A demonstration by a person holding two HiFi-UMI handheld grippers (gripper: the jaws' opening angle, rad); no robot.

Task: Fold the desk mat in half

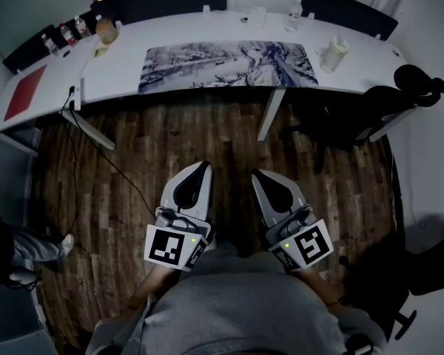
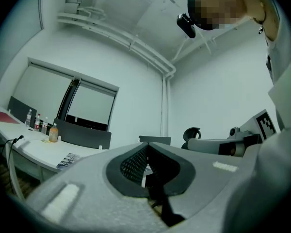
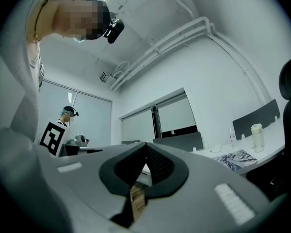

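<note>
A long desk mat (image 1: 226, 65) with a grey-and-white printed picture lies flat and unfolded on the white desk (image 1: 185, 35) at the far side of the head view. Its edge shows small at the left of the left gripper view as the mat (image 2: 68, 160) and at the right of the right gripper view as the mat (image 3: 235, 158). My left gripper (image 1: 205, 167) and right gripper (image 1: 257, 174) are held low in front of my body, over the wooden floor, well short of the desk. Both are shut with nothing between the jaws (image 2: 146, 145) (image 3: 146, 144).
Several bottles (image 1: 63, 34) and a jar (image 1: 106, 29) stand at the desk's left end, a red sheet (image 1: 24, 93) on the side desk. A white bottle (image 1: 334, 53) stands right of the mat. A black office chair (image 1: 370, 113) sits at the right; a cable (image 1: 96, 150) trails on the floor.
</note>
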